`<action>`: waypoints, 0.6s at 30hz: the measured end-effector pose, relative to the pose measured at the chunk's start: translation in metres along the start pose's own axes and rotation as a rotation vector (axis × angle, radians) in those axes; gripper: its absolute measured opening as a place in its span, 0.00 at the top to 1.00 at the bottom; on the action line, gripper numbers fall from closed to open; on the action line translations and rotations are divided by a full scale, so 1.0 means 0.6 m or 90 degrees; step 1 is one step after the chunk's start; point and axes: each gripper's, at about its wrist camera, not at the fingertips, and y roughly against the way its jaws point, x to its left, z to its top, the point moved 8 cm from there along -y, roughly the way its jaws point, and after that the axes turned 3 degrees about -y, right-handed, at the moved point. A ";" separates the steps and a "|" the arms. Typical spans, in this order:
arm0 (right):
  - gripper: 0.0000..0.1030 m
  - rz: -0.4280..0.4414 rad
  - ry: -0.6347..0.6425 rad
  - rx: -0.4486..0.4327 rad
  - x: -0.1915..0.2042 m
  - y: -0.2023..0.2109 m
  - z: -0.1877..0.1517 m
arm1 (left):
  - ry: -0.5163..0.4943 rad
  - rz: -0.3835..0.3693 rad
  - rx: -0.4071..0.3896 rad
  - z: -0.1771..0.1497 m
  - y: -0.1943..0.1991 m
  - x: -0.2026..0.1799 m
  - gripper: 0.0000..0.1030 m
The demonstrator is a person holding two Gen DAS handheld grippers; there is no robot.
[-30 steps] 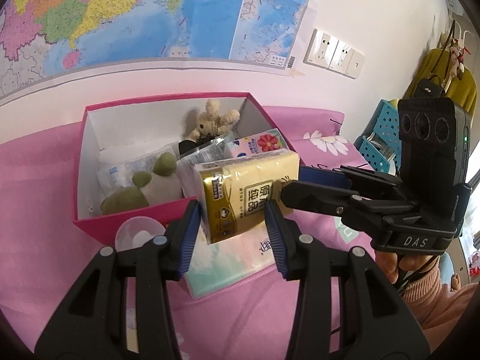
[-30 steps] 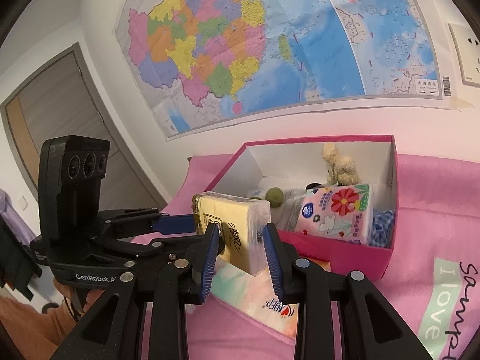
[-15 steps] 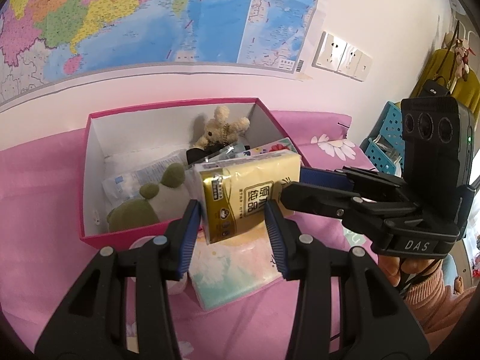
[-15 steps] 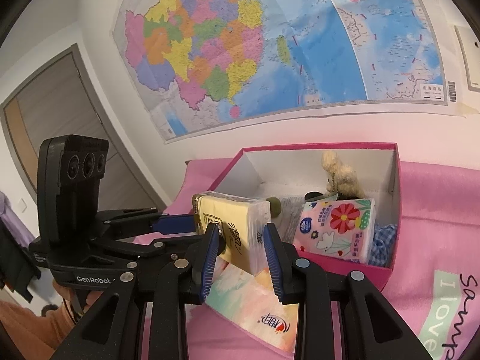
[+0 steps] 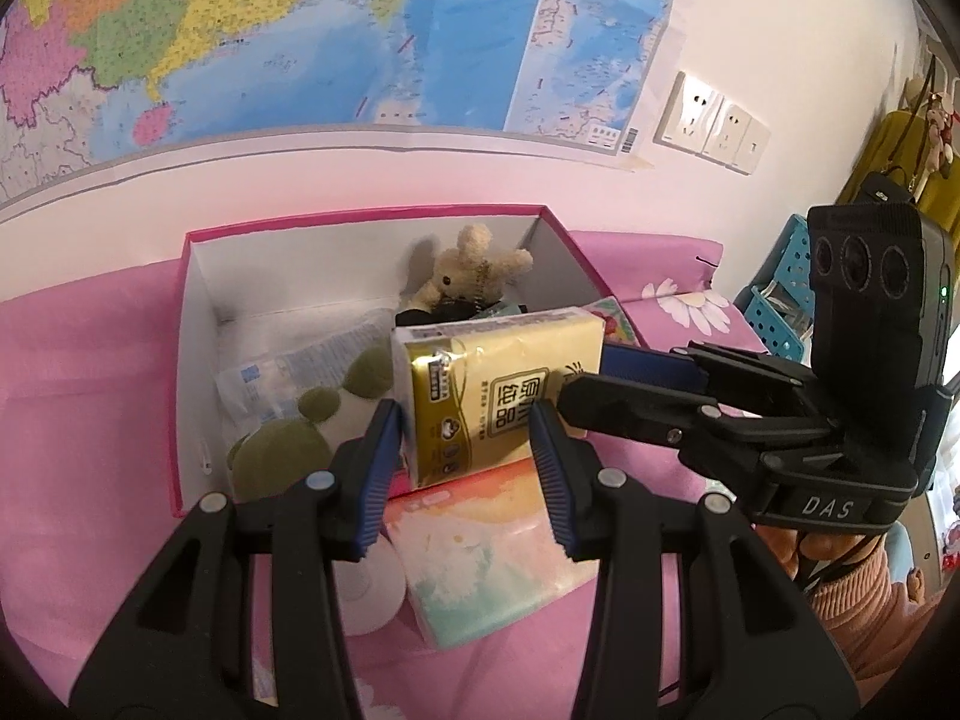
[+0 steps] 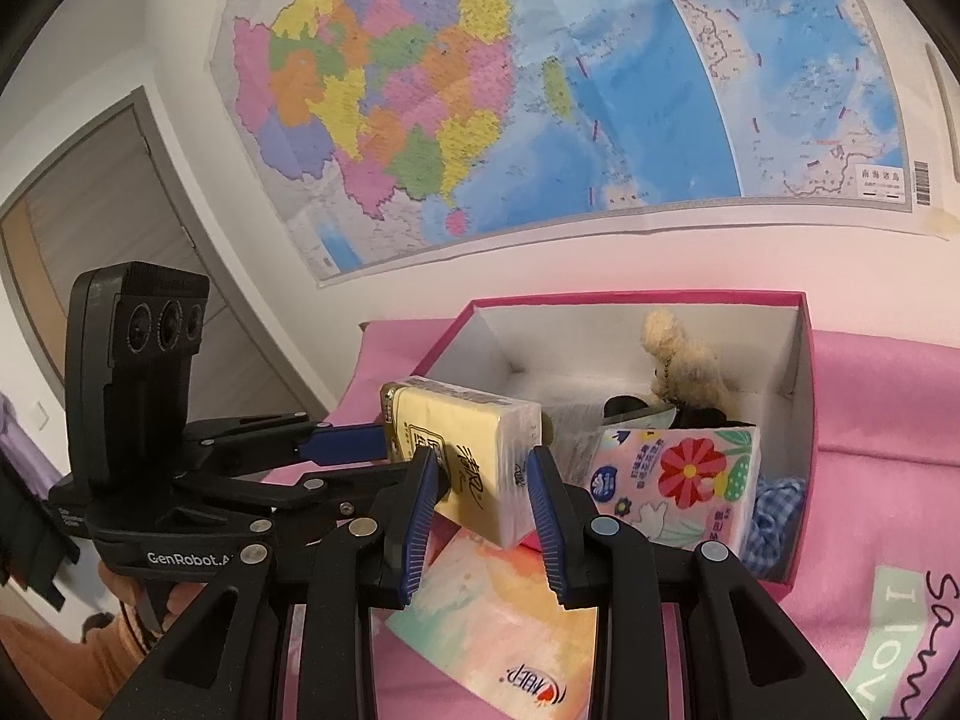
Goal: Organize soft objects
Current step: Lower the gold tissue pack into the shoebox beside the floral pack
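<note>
A yellow tissue pack (image 5: 498,396) hangs over the near edge of the pink box (image 5: 180,360), held from both ends. My left gripper (image 5: 465,420) is shut on one end. My right gripper (image 5: 591,378) comes in from the right, shut on the other end. In the right wrist view the yellow pack (image 6: 468,450) sits between the pads of the right gripper (image 6: 483,480), with the left gripper (image 6: 384,459) clamping its far end. Inside the box (image 6: 804,396) lie a beige plush rabbit (image 5: 468,276), a green plush (image 5: 282,450) and a floral tissue pack (image 6: 678,480).
A pastel tissue pack (image 5: 486,558) lies on the pink bedspread below the grippers, beside a white round object (image 5: 366,588). A blue checked cloth (image 6: 774,504) sits in the box's corner. Blue baskets (image 5: 780,300) stand at the right. A map-covered wall rises right behind the box.
Both grippers have carried the yellow pack a little further toward the box, which now looks closer. Both grips are unchanged.
</note>
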 end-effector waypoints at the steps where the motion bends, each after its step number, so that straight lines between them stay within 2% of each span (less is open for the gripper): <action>1: 0.69 -0.002 0.000 0.001 -0.002 -0.003 0.002 | 0.000 0.001 0.000 0.001 -0.001 0.001 0.56; 18: 0.69 -0.031 -0.007 0.019 -0.019 -0.043 0.014 | 0.022 0.006 0.025 0.014 -0.037 0.035 0.56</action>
